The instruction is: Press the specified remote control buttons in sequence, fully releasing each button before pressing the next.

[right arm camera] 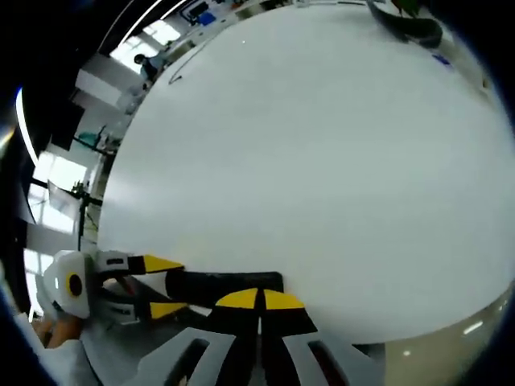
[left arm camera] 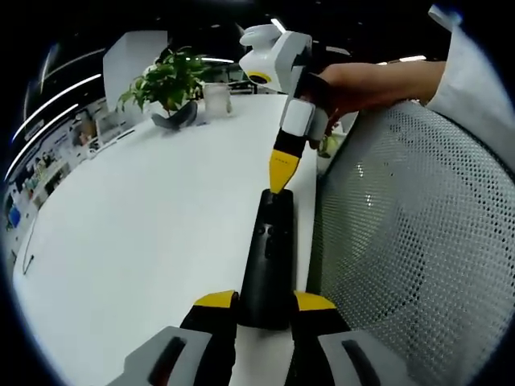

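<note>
A black remote (left arm camera: 268, 241) lies lengthwise along the white table's (left arm camera: 145, 225) right edge. My left gripper (left arm camera: 265, 300) is shut on its near end, one yellow-tipped jaw on each side. My right gripper (left arm camera: 279, 178), held by a hand (left arm camera: 362, 84), comes down from above with its yellow tips together, touching the remote's far end. In the right gripper view, my right gripper (right arm camera: 261, 299) is shut, its tips over the remote (right arm camera: 213, 283), and the left gripper (right arm camera: 161, 285) clamps the remote from the left. Which button sits under the tips is hidden.
A grey mesh chair back (left arm camera: 402, 241) stands close along the table's right edge. A potted plant (left arm camera: 169, 80) and a glass (left arm camera: 216, 100) sit at the far end. The pot (right arm camera: 410, 28) also shows at the table's (right arm camera: 322, 161) far side.
</note>
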The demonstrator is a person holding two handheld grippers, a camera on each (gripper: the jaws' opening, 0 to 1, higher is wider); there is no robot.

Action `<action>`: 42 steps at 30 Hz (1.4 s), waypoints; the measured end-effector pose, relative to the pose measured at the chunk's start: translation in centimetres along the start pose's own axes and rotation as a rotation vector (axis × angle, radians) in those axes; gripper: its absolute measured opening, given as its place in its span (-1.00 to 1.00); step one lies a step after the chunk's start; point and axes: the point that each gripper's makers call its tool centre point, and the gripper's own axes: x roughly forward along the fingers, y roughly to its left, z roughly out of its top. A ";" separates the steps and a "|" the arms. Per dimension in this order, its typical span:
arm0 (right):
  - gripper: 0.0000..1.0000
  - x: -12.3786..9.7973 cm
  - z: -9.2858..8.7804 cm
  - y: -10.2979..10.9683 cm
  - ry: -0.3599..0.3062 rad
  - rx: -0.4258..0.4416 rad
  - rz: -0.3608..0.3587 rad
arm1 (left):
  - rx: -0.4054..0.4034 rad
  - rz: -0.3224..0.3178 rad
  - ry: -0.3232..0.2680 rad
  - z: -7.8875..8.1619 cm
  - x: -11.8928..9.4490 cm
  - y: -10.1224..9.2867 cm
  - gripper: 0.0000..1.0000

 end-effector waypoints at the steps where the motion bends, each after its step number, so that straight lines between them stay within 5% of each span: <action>1: -1.00 0.0 0.0 0.0 -0.001 0.002 0.000 | 0.000 0.000 0.001 0.0 0.0 0.0 -0.50; 16: -1.00 0.0 0.0 0.0 -0.003 0.042 0.011 | -0.003 -0.003 0.004 -0.3 -0.2 0.2 -0.50; 29: -1.00 0.1 0.1 0.1 0.007 -0.022 -0.013 | 0.008 -0.006 -0.001 -0.2 -0.1 0.1 -0.51; 42: -1.00 0.4 0.0 1.0 0.016 -0.028 0.040 | 0.011 -0.009 -0.013 -0.2 -0.1 0.1 -0.51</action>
